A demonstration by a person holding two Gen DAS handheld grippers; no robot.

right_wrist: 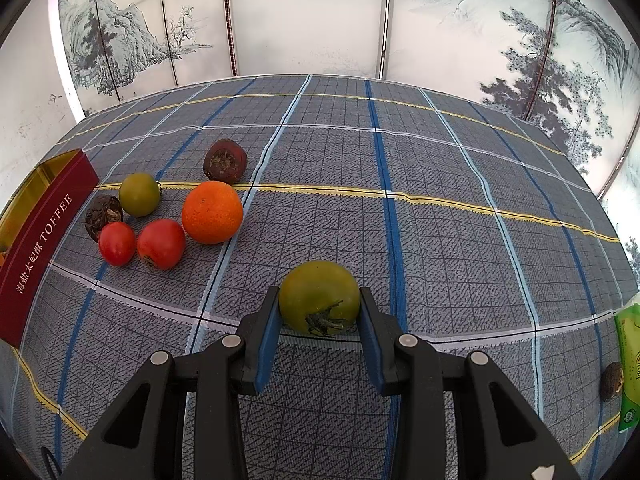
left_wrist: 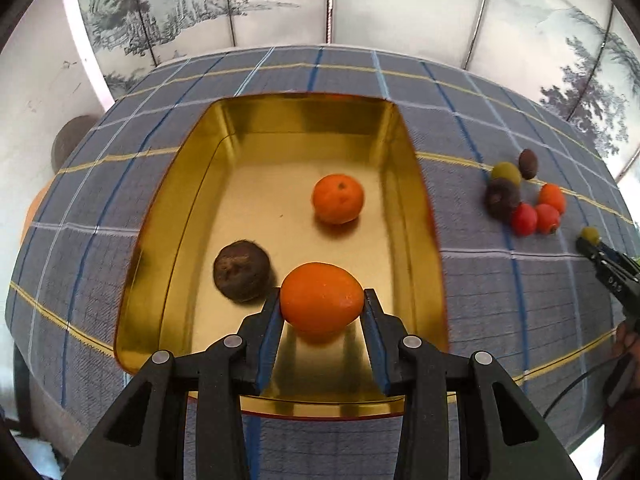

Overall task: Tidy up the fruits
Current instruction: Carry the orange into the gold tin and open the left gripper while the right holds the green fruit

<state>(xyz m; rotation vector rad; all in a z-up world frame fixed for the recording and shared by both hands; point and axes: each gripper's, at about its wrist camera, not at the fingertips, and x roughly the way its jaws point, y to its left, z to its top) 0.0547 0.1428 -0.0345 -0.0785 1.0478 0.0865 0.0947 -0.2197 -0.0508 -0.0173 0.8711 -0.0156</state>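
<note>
In the left wrist view my left gripper (left_wrist: 322, 300) is shut on an orange fruit (left_wrist: 322, 298), held over the near end of a gold-lined tin (left_wrist: 304, 120). Inside the tin lie another orange (left_wrist: 338, 199) and a dark brown fruit (left_wrist: 241, 271). In the right wrist view my right gripper (right_wrist: 319, 300) is shut on a green tomato (right_wrist: 319, 298) just above the checked cloth. Left of it sits a cluster: an orange (right_wrist: 212, 212), two red tomatoes (right_wrist: 161, 243) (right_wrist: 117, 242), a green tomato (right_wrist: 139, 194) and two dark fruits (right_wrist: 225, 160) (right_wrist: 102, 216).
The tin's red side (right_wrist: 40, 248), lettered TOFFEE, stands at the left edge of the right wrist view. A green packet (right_wrist: 628, 364) and a dark fruit (right_wrist: 612, 376) lie at the far right. A painted folding screen (right_wrist: 304, 20) stands behind the table.
</note>
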